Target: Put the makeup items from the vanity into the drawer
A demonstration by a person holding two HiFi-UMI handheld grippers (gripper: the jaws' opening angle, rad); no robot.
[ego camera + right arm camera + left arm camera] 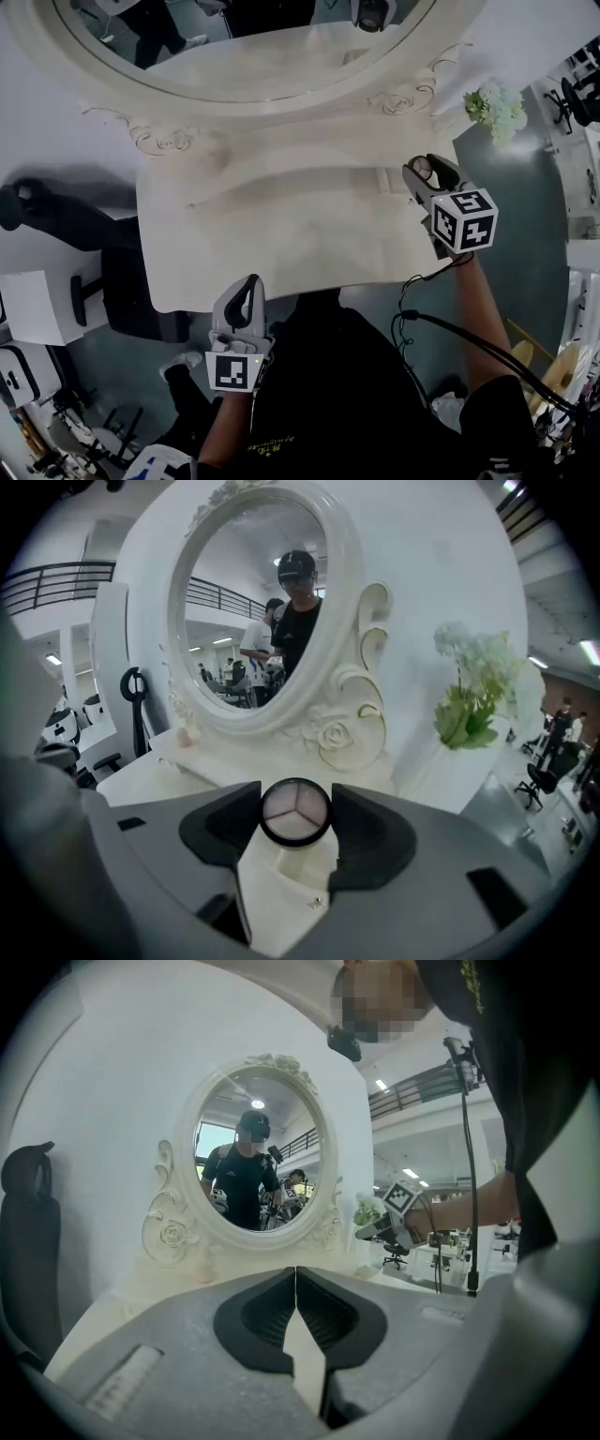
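Note:
A round black-rimmed compact (295,811) with three pale pink segments sits clamped between the pads of my right gripper (295,819). In the head view that gripper (424,173) hovers at the right end of the cream vanity top (281,234), with the compact (423,168) at its tip. Just under the jaws lies a white drawer-like piece with a small metal knob (314,902). My left gripper (247,286) hangs at the vanity's front edge, its jaws shut with nothing between them (296,1288). No other makeup items show on the vanity top.
An oval mirror in a carved cream frame (169,89) stands along the vanity's back. A white-and-green flower bunch (497,108) stands off the right corner. A black chair (47,211) is on the left, and a cable (441,323) trails from the right gripper.

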